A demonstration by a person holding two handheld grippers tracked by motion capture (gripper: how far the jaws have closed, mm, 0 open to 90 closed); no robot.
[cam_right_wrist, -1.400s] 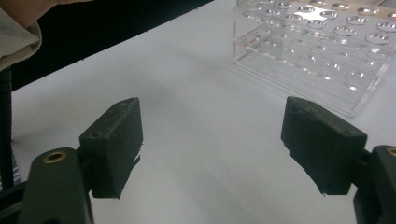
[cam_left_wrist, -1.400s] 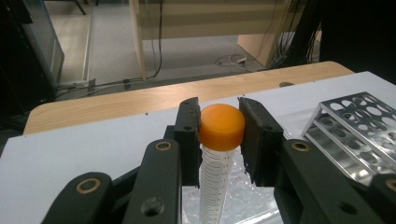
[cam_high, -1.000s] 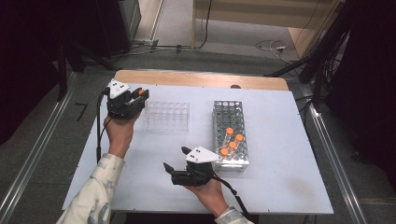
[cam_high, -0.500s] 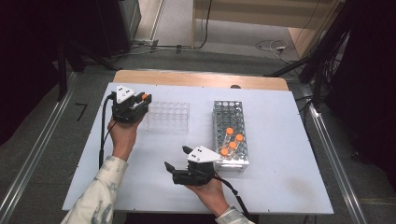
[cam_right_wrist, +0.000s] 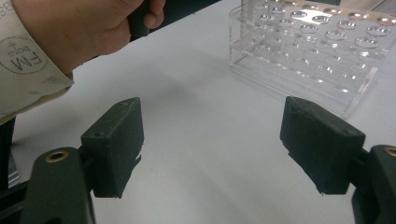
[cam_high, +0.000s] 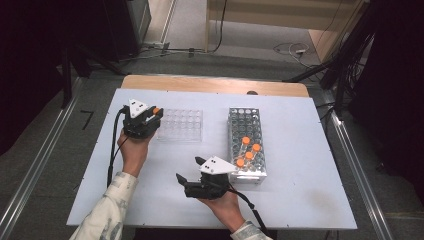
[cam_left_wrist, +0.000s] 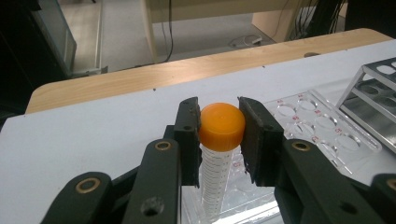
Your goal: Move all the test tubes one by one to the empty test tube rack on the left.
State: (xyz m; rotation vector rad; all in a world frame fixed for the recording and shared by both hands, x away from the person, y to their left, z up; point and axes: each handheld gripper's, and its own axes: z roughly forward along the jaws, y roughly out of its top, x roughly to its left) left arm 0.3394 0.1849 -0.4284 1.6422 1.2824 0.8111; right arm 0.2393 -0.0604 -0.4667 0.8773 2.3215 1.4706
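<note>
A left gripper (cam_left_wrist: 219, 135) of matte black, hinged links with brass-coloured pivots had its two flat pads pressed against the smooth orange screw cap of a tube (cam_left_wrist: 215, 154), a slim, translucent plastic cylinder with printed graduation marks that hung upright below the cap. In the high view this gripper (cam_high: 153, 114) sat at 9 o'clock of the clear rack (cam_high: 181, 125), a low, transparent rectangular block with rows of round wells, and the tube stood at the rack's near-left edge; whether its tip had entered a well could not be told. The right gripper (cam_right_wrist: 212, 140) stood wide apart with nothing between its blocky black pads, above bare white table (cam_high: 300, 210). At 3 o'clock of the clear rack stood a metal rack (cam_high: 242, 125), a shiny perforated grid holding three more orange-capped tubes (cam_high: 248, 152) near its front end. A pale, woven sleeve (cam_right_wrist: 28, 65) lay at 10 o'clock in the right gripper view.
</note>
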